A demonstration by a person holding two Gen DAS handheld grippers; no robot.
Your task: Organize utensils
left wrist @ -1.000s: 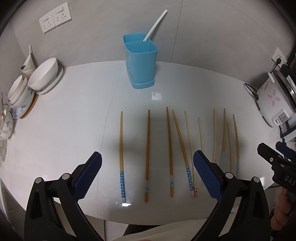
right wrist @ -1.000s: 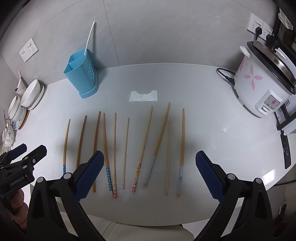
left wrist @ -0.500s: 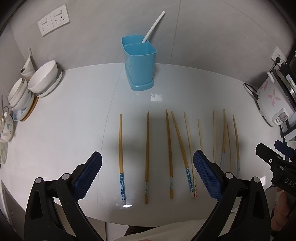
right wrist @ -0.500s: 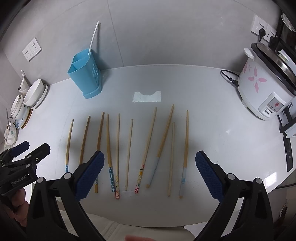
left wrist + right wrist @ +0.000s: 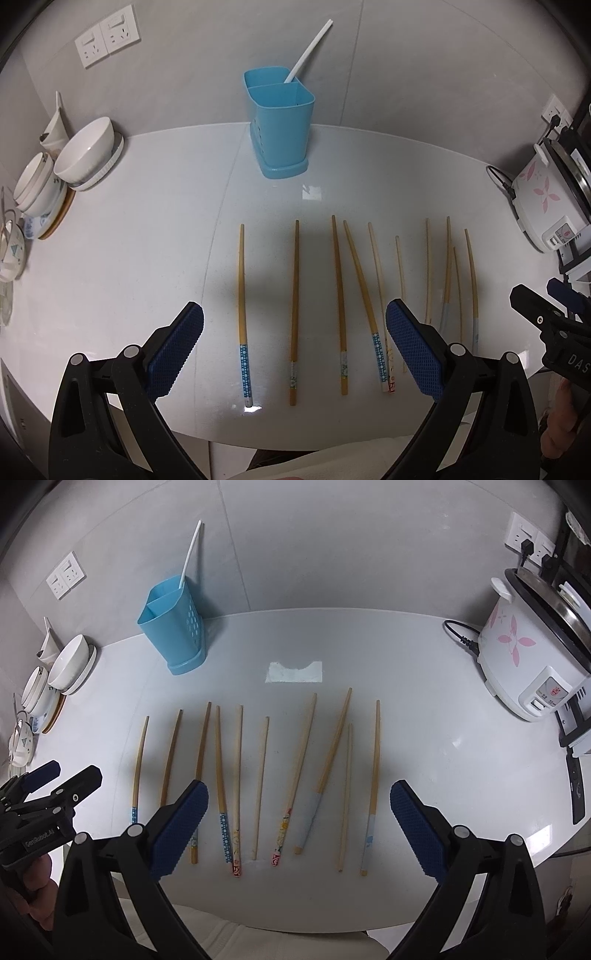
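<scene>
Both grippers backed off slightly vs earlier; nothing grasped. Left gripper (image 5: 294, 347) & right gripper (image 5: 299, 827) fingers spread wide, empty. Chopsticks (image 5: 260, 786) in row on counter (image 5: 424, 746), holder (image 5: 280, 122) behind. Sorting not begun.

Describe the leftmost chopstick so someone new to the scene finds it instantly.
Start at the blue utensil holder by the back wall, then drop to the row of chopsticks on the white table. Take the leftmost chopstick, lying apart; its near end carries a blue dotted band.

We read "DAS", cut off at the frame edge, on the right gripper (image 5: 546, 314), and what looks like "GenRobot.AI" on the left gripper (image 5: 55, 775).
</scene>
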